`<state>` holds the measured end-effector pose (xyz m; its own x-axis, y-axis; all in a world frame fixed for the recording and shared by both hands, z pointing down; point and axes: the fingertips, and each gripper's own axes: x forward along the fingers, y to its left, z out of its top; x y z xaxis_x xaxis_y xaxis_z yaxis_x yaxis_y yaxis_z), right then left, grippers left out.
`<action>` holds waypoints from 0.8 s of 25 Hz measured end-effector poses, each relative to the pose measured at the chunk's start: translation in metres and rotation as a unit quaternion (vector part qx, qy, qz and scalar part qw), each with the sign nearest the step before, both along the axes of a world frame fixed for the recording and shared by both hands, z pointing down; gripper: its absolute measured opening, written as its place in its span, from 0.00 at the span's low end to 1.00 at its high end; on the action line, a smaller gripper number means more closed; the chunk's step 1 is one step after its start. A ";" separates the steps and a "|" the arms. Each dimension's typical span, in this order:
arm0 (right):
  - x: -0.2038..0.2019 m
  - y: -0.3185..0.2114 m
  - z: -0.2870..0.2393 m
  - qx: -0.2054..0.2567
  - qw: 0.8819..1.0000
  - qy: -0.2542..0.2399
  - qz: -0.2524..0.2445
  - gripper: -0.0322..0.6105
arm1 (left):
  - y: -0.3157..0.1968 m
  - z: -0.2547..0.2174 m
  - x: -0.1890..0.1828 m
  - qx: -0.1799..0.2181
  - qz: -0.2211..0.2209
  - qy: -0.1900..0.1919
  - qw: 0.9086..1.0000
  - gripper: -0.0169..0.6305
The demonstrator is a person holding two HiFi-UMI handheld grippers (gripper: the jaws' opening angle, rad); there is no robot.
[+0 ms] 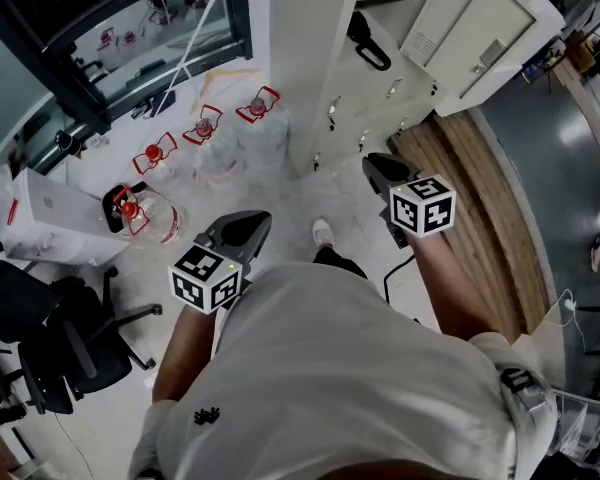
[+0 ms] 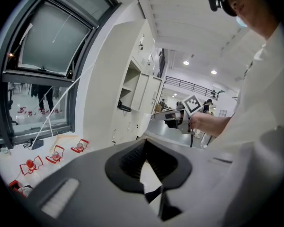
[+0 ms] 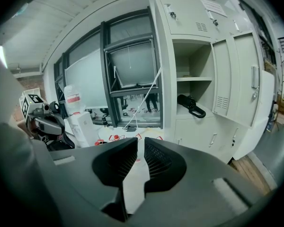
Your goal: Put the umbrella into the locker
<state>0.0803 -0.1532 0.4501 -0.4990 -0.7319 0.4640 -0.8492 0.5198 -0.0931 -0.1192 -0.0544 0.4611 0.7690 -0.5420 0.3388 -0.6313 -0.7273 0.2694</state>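
The black folded umbrella [image 1: 368,48] with its loop handle lies on a shelf inside the open compartment of the white locker [image 1: 352,93]. It also shows in the right gripper view [image 3: 190,106] and, small, in the left gripper view [image 2: 124,107]. Both grippers are held in the air well short of the locker. My left gripper [image 1: 258,220] [image 2: 144,143] has its jaw tips together with nothing in them. My right gripper [image 1: 373,164] [image 3: 137,141] points toward the locker; only a thin slit shows between its jaws, and nothing is between them.
The locker's door [image 1: 480,28] stands open to the right. Several water jugs with red handles [image 1: 205,128] stand on the floor by the window. A white box [image 1: 50,218] and a black office chair [image 1: 60,338] are at the left; a wooden floor strip [image 1: 480,198] runs on the right.
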 end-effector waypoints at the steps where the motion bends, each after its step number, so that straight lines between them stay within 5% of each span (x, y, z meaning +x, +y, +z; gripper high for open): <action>1: 0.001 -0.001 0.000 0.000 1.000 0.000 0.000 0.12 | -0.002 0.000 0.001 0.000 0.001 0.000 1.000 0.11; 20: 0.017 -0.078 0.014 -0.004 1.000 -0.003 -0.022 0.11 | -0.078 0.011 0.024 -0.015 -0.008 -0.012 1.000 0.11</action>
<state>0.0975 -0.2308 0.4637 -0.5338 -0.7050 0.4669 -0.8247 0.5561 -0.1032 -0.0956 -0.1320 0.4717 0.7519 -0.5435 0.3731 -0.6491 -0.7093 0.2749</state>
